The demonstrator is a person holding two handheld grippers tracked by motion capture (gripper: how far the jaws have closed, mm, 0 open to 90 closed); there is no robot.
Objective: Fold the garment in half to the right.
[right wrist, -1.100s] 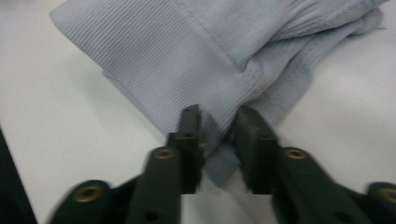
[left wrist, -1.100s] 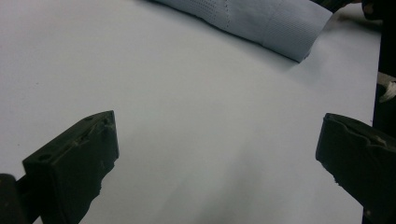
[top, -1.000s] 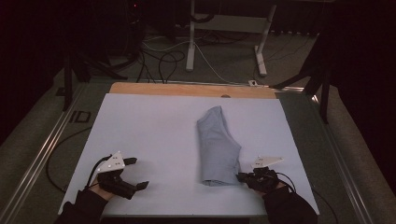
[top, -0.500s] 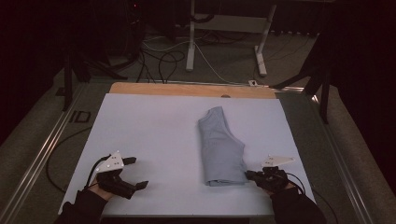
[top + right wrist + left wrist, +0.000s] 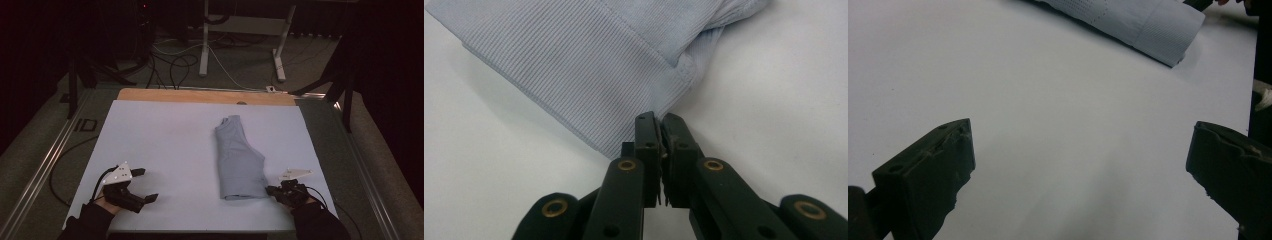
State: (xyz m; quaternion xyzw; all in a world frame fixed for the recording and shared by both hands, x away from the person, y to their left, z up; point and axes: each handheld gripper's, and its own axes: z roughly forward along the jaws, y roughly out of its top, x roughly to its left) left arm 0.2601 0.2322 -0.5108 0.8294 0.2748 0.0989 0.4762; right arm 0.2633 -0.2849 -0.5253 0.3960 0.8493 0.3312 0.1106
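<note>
Now | right tongs (image 5: 272, 190) closed (empty), drawn slightly back from garment (image 5: 239, 160) | left tongs (image 5: 142, 184) unmoved, open

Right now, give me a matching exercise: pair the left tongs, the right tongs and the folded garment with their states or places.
Things:
1. left tongs
2. right tongs
3. folded garment

States or places:
A. lies lengthwise on the white sheet
B. jaws closed at the ribbed hem corner
C. jaws wide apart over bare sheet

Pairs: 1-C, 2-B, 3-A
</note>
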